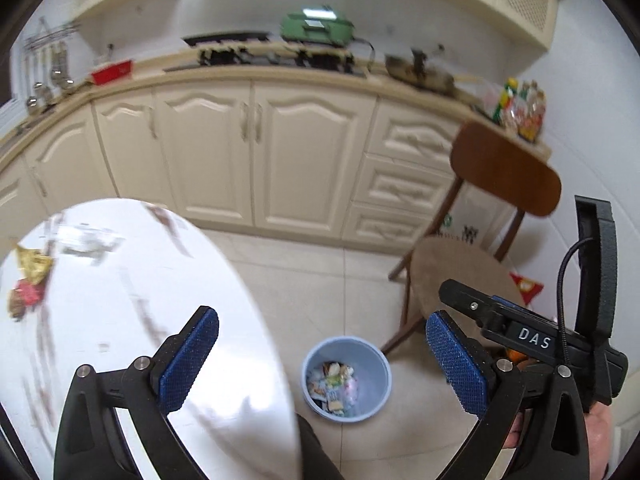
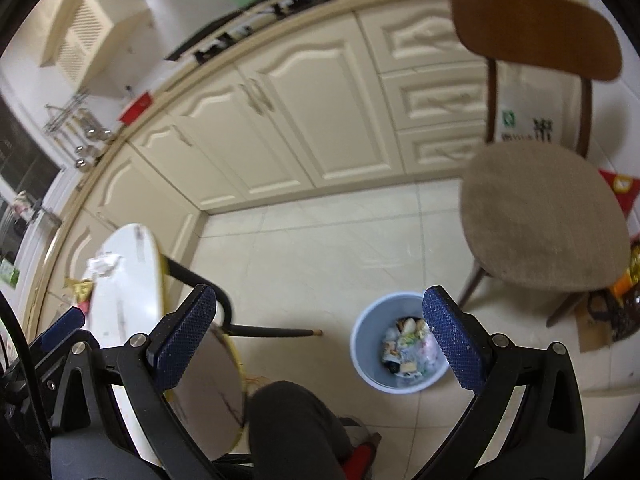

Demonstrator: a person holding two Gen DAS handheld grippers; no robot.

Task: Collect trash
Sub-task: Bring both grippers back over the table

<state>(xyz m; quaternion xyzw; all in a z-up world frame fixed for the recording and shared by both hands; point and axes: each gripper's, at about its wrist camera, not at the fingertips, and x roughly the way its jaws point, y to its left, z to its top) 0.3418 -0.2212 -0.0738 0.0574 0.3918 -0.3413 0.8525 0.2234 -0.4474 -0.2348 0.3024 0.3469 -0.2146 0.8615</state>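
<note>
The little blue bin (image 1: 346,379) is standing straight up on the pale floor tiles (image 1: 304,280), with its round open mouth facing up. It is showing its inside to both cameras. It is sitting between the round white table (image 1: 132,312) and the brown chair (image 1: 472,264), near the person's dark trouser leg (image 2: 296,428). Inside the bin, a heap of crumpled wrappers (image 1: 334,384) is lying, in white, yellow, pink and a bit of black. They are mixed up and not pointing any one way.

More trash is waiting on the table. A gold wrapper (image 1: 34,264) and a red one (image 1: 24,294) are lying close together near the far left edge. A crumpled clear wrapper (image 1: 90,242) is lying just behind them. They are blurry, so their shapes are hard to tell.

The left gripper (image 1: 322,364) is hanging over the table edge and the floor, tipping down. Its blue pads (image 1: 188,360) are spread wide and nothing is between them. The right gripper (image 2: 320,340) is also spread wide and holding nothing. It is hanging above the floor, and the bin is showing just inside its right pad.

Cream cupboards (image 1: 256,152) are running along the back wall.
</note>
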